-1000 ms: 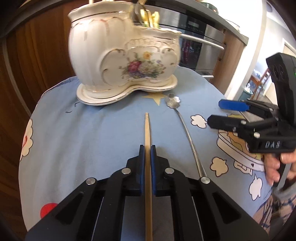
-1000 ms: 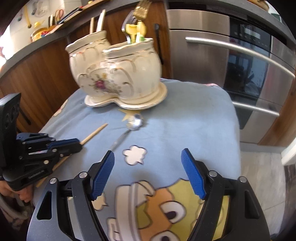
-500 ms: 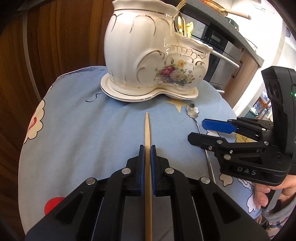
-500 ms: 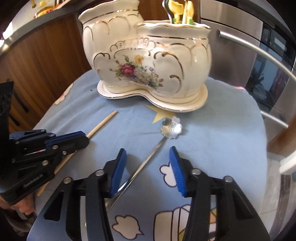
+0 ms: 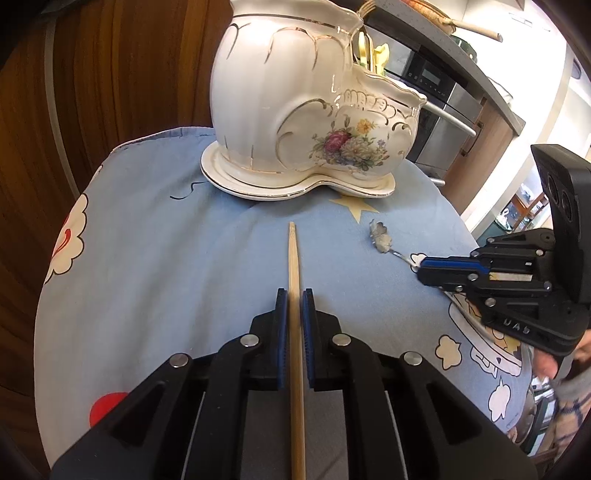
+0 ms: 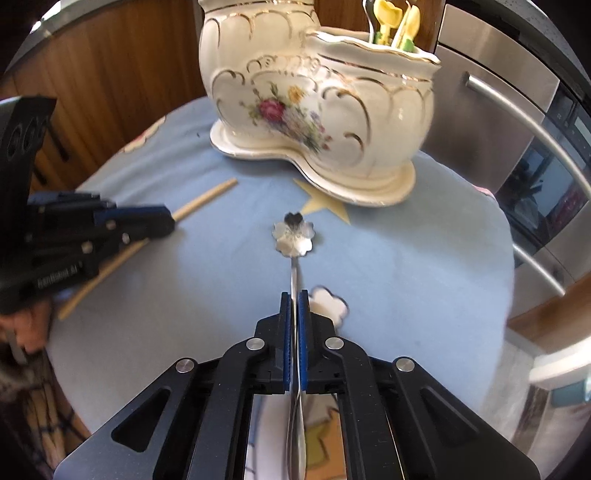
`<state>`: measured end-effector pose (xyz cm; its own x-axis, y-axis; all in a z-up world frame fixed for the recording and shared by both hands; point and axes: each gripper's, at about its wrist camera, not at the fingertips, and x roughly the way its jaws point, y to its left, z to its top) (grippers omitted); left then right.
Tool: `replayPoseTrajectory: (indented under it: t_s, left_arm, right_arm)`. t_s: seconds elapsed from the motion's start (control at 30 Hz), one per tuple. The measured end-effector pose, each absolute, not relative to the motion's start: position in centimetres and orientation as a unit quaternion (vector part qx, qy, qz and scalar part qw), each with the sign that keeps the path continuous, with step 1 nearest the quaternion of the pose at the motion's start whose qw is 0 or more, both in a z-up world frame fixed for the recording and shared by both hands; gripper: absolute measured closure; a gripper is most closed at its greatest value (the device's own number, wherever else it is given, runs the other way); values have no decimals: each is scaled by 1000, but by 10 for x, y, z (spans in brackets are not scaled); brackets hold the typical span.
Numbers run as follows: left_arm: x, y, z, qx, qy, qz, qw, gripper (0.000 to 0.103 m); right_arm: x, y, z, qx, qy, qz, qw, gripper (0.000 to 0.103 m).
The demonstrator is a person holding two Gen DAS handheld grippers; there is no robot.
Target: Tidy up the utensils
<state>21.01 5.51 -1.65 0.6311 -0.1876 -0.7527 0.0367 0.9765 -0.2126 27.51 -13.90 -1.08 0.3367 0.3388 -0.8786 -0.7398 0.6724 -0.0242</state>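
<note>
Both grippers were pinching 1 utensil each, w/ the big white pot just ahead.

The left gripper (image 5: 294, 295) had its 2 blue pads pressed tight on a wooden chopstick (image 5: 293, 258); the stick ran straight between the fingers and poked out past the tips toward the flowered holder (image 5: 295, 122). The right gripper (image 6: 294, 295) had its 2 fingers squeezed on the thin handle of a silver spoon (image 6: 294, 236), w/ the flower-shaped bowl out past the tips, near the holder's plate but not touching it. The spoon sat off to the right of the left fingers; the chopstick sat off to the left of the right fingers. Yellow utensils (image 6: 391, 22) stood in the holder's lower cup. A blue cloth (image 5: 155, 236) w/ cartoon clouds lay under it all.
</note>
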Motion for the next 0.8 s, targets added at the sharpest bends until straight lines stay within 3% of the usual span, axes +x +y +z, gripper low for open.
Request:
replayPoseTrajectory:
  t_s: [0.1,0.17,0.2,0.33,0.5,0.8]
  left_arm:
    - [211,49,-14,-58,437,-69,895,88]
    - [210,44,-10,-31,448,-74,890,55]
    - [210,41,-9,-17,451,-72,889,48]
    - [215,41,-9,11,482,-87,872,50]
    - [225,43,-7,44,511,-91,854,73]
    - [253,52,-3,72,588,-125,796,90]
  right_arm:
    - [279,-142,-10,-227,478,349,773,99]
    - [283,-143,-10,-233,489,354,763,98]
    - [285,-142,-9,-238,495,358,755,97]
    - [292,-134,-8,-267,514,367,728,96]
    - [300,-124,-8,-300,540,376,691,96]
    - [319,-111,-10,-313,592,381,637,95]
